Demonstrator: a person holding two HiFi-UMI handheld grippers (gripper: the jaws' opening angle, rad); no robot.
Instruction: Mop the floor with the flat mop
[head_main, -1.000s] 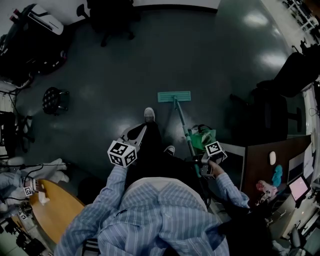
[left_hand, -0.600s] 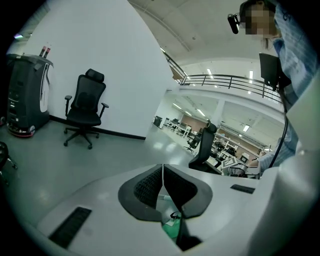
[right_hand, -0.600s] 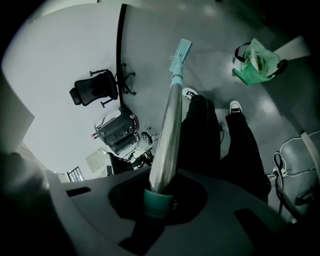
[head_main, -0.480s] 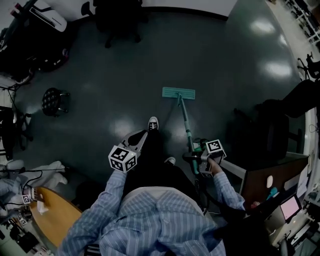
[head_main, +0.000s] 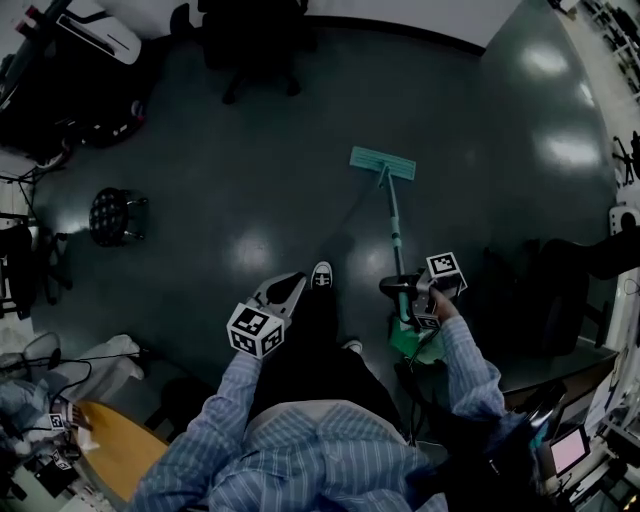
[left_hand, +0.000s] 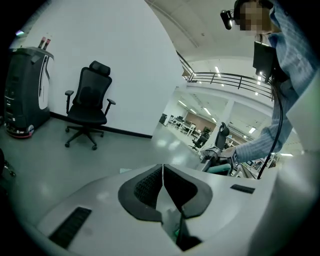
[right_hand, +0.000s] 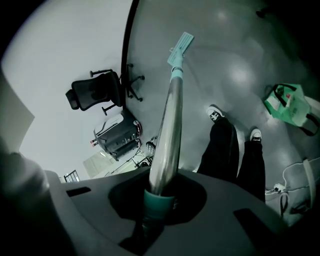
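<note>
Right gripper (head_main: 408, 292) clamps the mop handle (head_main: 394, 225); the mop head (head_main: 382, 163) has slid farther forward across the floor (head_main: 250, 140). Left gripper (head_main: 283, 293) hangs empty, jaws pressed together.

An office building: a black swivel office chair (left_hand: 89, 107) stands by a white wall on a wide, glossy grey floor (head_main: 300, 150). Beyond an opening, a long open-plan hall (left_hand: 192, 127) shows rows of desks and chairs under strip lights, with a railed gallery (left_hand: 225, 77) above. A lit screen (head_main: 568, 448) and a round wooden table (head_main: 120, 455) flank the person
</note>
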